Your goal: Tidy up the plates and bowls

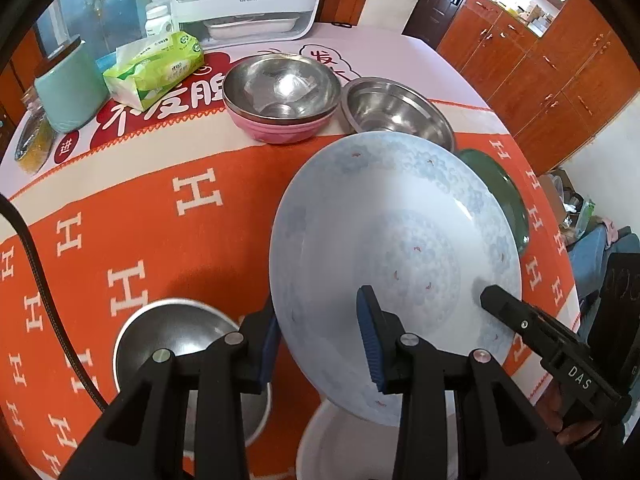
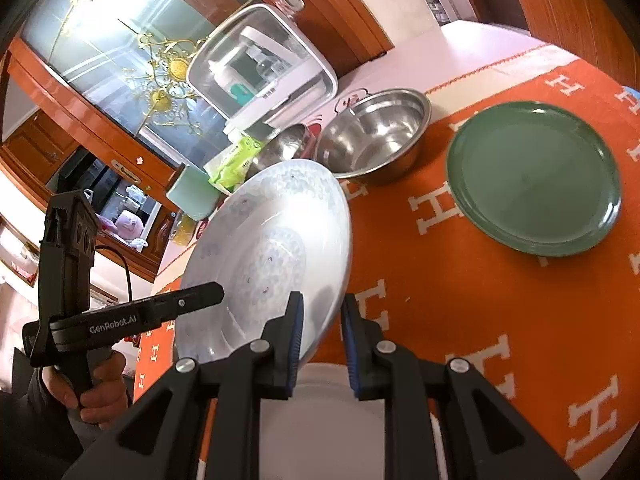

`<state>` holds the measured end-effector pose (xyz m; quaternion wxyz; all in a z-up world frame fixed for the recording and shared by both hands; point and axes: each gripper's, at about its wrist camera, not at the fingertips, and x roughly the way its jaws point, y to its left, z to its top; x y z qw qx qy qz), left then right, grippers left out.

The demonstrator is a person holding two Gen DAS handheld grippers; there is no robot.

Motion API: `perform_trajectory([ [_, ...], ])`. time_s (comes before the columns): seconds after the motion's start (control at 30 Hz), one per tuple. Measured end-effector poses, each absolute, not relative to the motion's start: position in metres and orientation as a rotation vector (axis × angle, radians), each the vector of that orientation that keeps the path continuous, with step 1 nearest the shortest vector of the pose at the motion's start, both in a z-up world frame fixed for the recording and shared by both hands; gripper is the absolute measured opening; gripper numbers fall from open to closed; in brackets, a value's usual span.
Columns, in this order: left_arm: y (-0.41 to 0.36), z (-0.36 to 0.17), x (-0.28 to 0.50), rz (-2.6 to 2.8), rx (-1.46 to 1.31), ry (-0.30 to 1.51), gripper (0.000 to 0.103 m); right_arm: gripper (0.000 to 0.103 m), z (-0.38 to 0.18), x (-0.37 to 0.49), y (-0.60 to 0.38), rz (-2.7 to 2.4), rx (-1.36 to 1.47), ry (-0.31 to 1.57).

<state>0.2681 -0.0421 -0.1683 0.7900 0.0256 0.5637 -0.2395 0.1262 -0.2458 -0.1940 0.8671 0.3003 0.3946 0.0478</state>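
Left wrist view: pale plate (image 1: 396,248) is pinched at opposite rims by left tongs (image 1: 320,344) and right tongs (image 2: 320,344).
Risk: slippage onto white dish (image 2: 332,412) beneath plate, caused by uneven lifting.

Across my counter lay an orange cloth patterned with white H letters (image 1: 132,216). Toward the back stood a green plastic pack of tissues (image 1: 154,68), a pale mint cylindrical canister (image 1: 70,94), a white pill bottle (image 1: 158,20) and a white cabinet with a clear lid (image 2: 260,66). Orange wooden cupboards (image 1: 532,68) lined the wall.
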Motion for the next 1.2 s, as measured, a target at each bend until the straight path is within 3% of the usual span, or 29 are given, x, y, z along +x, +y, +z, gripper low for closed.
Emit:
perform_trajectory([
  [0.63,-0.035,-0.137,0.178,-0.51,0.023,1.168,0.035,0.019,-0.159,0.063,-0.241,0.148,0.521,0.803],
  [1.2,-0.037,-0.155,0.118,-0.474,-0.041,1.21,0.035,0.019,-0.167,0.022,-0.245,0.178,0.44,0.9],
])
